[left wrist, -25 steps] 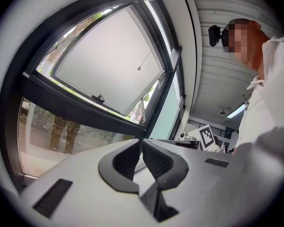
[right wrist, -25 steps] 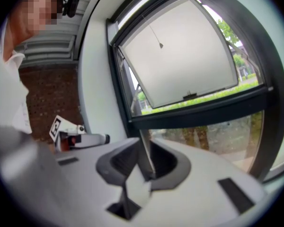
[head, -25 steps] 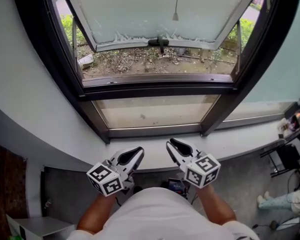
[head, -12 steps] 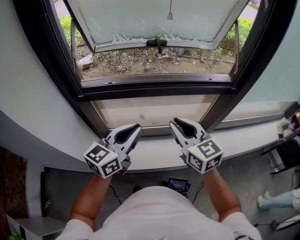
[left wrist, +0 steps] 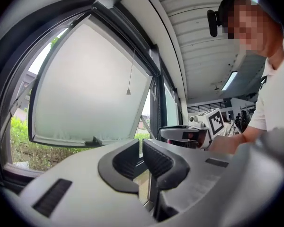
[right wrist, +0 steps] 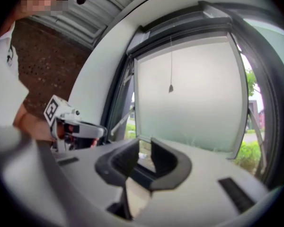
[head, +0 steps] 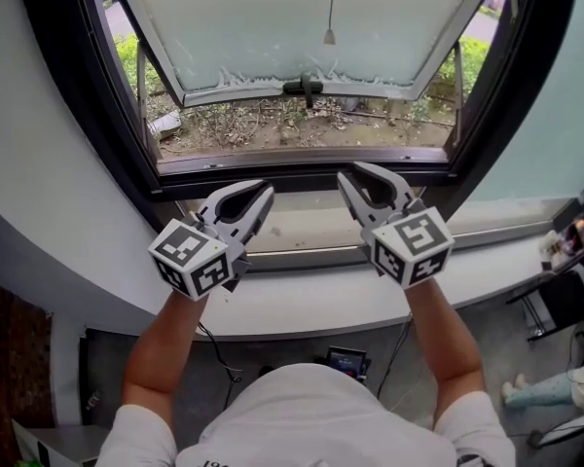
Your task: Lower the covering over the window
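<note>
A thin pull cord ending in a small weight (head: 329, 36) hangs in front of the frosted window sash (head: 273, 17), which is tilted outward; the covering itself is out of sight above. The cord weight (left wrist: 128, 92) also shows in the left gripper view, and as the same weight (right wrist: 171, 88) in the right gripper view. My left gripper (head: 261, 190) is held level below the cord, shut, with nothing in it (left wrist: 141, 148). My right gripper (head: 355, 171) is beside it, slightly open and empty (right wrist: 144, 148). Both are well short of the cord.
A dark window frame (head: 302, 163) surrounds the opening, with a sash handle (head: 302, 88) at its lower edge. A grey sill (head: 302, 300) runs below. A seated person's legs (head: 555, 387) and a chair are at the lower right. Grass and soil lie outside.
Both grippers have risen from below the sill to the level of the window's lower frame, and each has rolled somewhat. Their jaws look unchanged.
</note>
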`<state>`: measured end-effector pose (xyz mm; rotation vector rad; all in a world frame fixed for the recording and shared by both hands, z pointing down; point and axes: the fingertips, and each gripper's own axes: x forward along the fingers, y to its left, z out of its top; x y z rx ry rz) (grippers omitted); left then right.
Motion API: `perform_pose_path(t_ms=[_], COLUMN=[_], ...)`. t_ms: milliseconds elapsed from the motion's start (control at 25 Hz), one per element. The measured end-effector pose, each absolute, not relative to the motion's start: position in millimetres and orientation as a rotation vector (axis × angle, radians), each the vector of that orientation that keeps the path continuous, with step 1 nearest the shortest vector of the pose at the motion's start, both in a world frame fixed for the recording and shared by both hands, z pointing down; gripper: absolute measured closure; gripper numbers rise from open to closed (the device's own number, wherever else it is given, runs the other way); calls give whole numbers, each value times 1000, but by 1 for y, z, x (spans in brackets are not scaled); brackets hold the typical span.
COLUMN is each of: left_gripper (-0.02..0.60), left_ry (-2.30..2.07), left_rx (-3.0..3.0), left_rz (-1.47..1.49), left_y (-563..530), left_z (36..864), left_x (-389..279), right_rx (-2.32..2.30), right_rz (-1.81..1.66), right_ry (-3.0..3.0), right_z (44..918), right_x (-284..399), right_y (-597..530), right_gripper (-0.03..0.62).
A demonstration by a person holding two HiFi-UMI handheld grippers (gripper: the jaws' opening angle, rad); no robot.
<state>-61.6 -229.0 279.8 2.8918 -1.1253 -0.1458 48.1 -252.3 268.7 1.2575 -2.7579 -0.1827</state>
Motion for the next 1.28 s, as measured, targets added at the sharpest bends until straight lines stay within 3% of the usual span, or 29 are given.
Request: perform_pose_path(t_ms=[920, 1280], left_gripper=[558, 558], left_ry=[-1293, -1313], left_rx=[3040, 3098], left_rz=[-79, -25], left_y=[-305, -318], left_z=[183, 157], left_x=[-55, -46], right_rx=[1316, 1349], right_rz=[-503, -542], right_ry=[-2721, -2660], right_z=[136, 102], right_x=[35, 20], right_y=[-335, -370], right_gripper=[520, 465])
